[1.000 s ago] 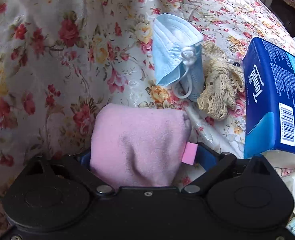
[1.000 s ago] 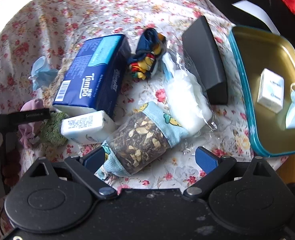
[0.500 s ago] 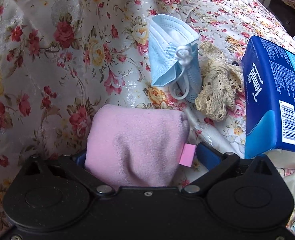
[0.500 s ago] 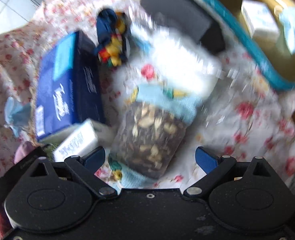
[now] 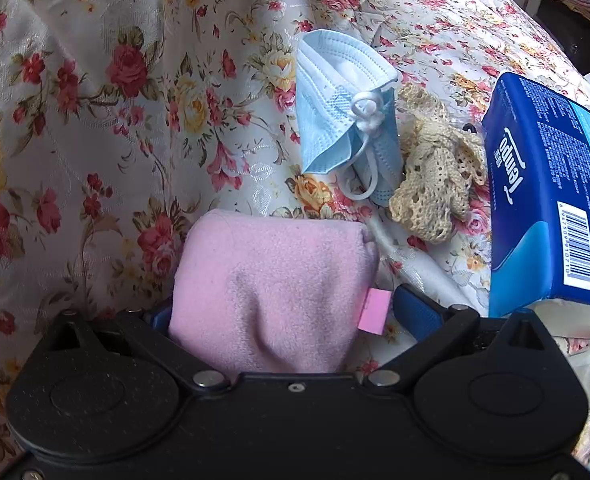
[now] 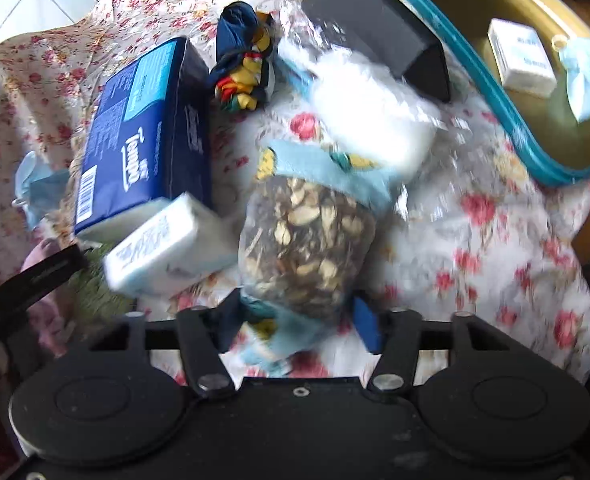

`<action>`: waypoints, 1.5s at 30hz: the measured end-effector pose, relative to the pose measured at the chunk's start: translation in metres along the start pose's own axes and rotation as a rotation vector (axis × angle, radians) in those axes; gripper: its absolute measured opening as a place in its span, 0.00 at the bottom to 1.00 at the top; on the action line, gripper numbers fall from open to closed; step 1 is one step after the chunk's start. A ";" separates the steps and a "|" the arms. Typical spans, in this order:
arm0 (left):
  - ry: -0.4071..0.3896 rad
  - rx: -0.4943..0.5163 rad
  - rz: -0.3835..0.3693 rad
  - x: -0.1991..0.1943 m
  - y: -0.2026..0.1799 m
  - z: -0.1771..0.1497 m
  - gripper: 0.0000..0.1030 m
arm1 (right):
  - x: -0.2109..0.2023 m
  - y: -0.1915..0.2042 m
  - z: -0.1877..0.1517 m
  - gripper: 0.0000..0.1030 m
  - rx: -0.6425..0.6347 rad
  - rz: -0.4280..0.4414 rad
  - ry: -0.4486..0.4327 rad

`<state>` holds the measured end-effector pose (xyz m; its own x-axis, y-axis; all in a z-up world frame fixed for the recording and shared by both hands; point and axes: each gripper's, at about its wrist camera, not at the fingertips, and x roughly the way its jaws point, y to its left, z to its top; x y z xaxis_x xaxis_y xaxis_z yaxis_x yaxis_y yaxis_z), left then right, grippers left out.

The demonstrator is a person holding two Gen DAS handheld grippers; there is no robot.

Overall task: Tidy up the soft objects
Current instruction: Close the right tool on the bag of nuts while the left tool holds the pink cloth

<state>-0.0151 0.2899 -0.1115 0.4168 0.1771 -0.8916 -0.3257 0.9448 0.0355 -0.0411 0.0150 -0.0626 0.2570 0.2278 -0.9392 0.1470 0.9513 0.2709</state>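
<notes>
Since a second ago the right tongs (image 6: 295, 316) have dropped closer over the patterned sock roll (image 6: 307, 240) and rolled a little, so the scene sits turned in their view; their blue pads, then spread wide on either side of the roll, are now closing in on its near end, and blur hides whether they press it yet. The left view is unchanged: the left tongs (image 5: 283, 312) stand fully open around the folded pink cloth (image 5: 271, 292), with a gap showing at the right pad.

The floral tablecloth (image 5: 95, 120) lies bare to the left and far side of the pink cloth. To its right the counter is crowded: a blue face mask (image 5: 343, 112), a cream lace piece (image 5: 435, 184) and the blue Tempo tissue pack (image 5: 547, 208) lie close together. Around the sock roll, a small white tissue packet (image 6: 163, 248) lies just left, a clear bag of white stuff (image 6: 371, 116) just beyond. The gold tray (image 6: 507, 92) with its teal rim sits far right, holding a tissue packet and a mask.
</notes>
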 end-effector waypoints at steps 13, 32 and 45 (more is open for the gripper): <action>0.004 -0.003 -0.001 0.001 0.001 0.000 0.98 | -0.025 0.001 -0.006 0.69 -0.033 -0.050 -0.079; -0.012 -0.018 -0.016 -0.002 0.002 -0.001 0.98 | 0.022 0.001 0.015 1.00 0.015 0.032 0.045; -0.057 -0.014 -0.065 -0.009 0.006 -0.010 0.97 | 0.028 0.008 0.018 1.00 -0.001 0.032 0.117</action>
<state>-0.0290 0.2915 -0.1079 0.4847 0.1313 -0.8647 -0.3083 0.9509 -0.0284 -0.0158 0.0251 -0.0836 0.1485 0.2808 -0.9482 0.1393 0.9433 0.3011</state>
